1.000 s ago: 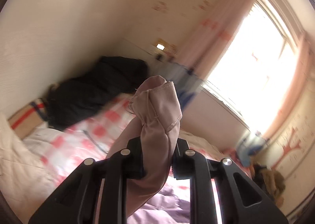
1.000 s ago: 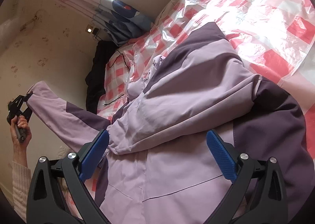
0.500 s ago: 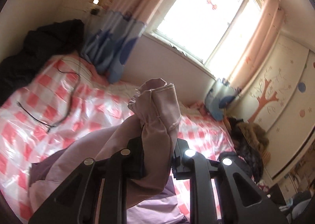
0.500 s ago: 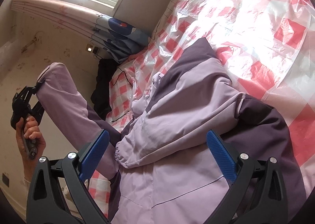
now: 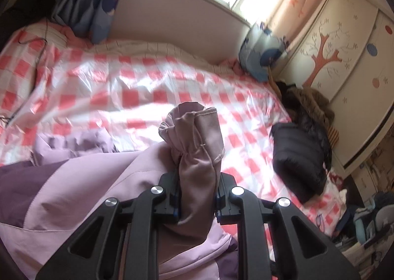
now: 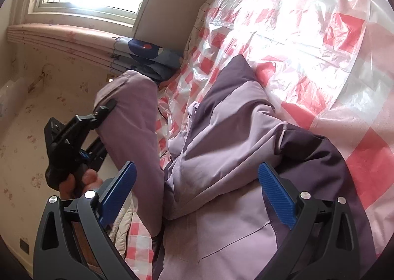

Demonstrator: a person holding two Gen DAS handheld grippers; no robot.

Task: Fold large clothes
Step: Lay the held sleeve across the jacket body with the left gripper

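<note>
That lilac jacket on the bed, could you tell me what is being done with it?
A person is folding it. The left gripper is shut on the sleeve cuff, holding the sleeve over the lilac jacket. The right gripper hovers open above the jacket's body, holding nothing. The jacket lies on the red-checked plastic sheet.

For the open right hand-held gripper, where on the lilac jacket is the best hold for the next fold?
Probably the folded sleeve's gathered cuff edge, lying between the right hand-held gripper pads. Coming in low along the bed suits it: that bunched rim is thick, whereas the flat jacket panel offers nothing to pinch.
</note>
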